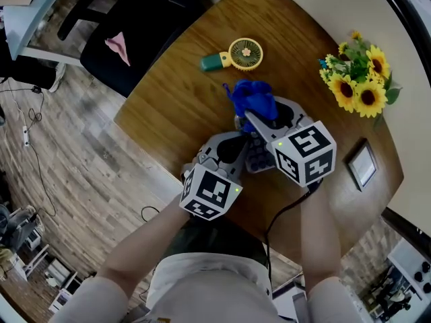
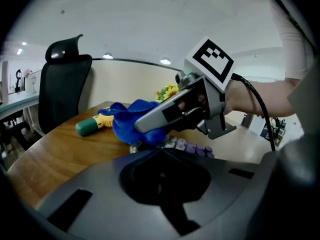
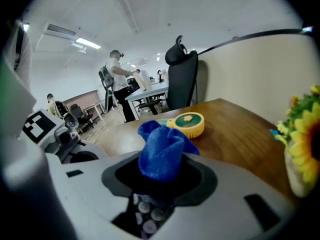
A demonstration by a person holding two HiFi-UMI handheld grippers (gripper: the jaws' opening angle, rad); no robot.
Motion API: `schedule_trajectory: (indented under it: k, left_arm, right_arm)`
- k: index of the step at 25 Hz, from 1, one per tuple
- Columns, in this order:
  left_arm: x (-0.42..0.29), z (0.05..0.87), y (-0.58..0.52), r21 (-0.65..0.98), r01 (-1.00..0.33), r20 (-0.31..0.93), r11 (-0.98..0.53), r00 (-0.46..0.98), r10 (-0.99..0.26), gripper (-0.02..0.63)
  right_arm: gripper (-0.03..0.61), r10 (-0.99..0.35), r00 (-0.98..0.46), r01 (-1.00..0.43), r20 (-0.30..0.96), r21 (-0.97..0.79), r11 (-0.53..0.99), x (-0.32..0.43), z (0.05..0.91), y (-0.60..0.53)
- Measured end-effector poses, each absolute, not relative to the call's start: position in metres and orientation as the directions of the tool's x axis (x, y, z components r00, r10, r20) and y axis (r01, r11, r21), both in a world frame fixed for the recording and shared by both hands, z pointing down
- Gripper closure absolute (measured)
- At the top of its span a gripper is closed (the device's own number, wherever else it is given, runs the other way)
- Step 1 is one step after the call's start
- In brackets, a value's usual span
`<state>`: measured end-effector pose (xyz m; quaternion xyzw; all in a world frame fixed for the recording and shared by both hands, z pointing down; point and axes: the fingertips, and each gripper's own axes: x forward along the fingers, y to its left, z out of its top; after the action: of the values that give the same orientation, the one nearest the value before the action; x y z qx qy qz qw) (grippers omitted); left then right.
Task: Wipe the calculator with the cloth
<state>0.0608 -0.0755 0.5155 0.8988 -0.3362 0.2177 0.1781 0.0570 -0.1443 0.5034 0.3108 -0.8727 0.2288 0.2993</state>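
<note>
Grey left claw (image 1: 233,148) and right claw (image 1: 251,120) bear black-and-white marker cubes (image 1: 304,151), with a black cable (image 1: 279,214) and white shirt (image 1: 209,281).

No text, number or brand can be read anywhere: the calculator (image 3: 145,218) keys are too blurred, and the frame (image 1: 361,164) shows nothing legible.

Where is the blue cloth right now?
The blue cloth is pinched in the right gripper, over the calculator. In the head view it sits mid-table, just below the yellow fan.
</note>
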Motion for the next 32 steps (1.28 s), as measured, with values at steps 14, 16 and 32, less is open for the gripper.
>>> schedule_trajectory:
  k: [14, 16, 32]
  left_arm:
    - [0.059, 0.517, -0.074, 0.149, -0.692, 0.510, -0.707, 0.666, -0.544, 0.612]
    - [0.059, 0.518, -0.075, 0.164, -0.691, 0.514, -0.704, 0.669, -0.537, 0.612]
    - [0.059, 0.516, -0.076, 0.198, -0.693, 0.519, -0.693, 0.674, -0.526, 0.612]
  right_arm:
    - [0.403, -0.515, -0.515, -0.833, 0.685, -0.260, 0.488, 0.148, 0.522, -0.123]
    - [0.403, -0.516, -0.497, -0.839, 0.698, -0.233, 0.492, 0.153, 0.523, -0.108]
    - [0.407, -0.563, -0.371, -0.922, 0.739, -0.218, 0.321, 0.159, 0.515, 0.005]
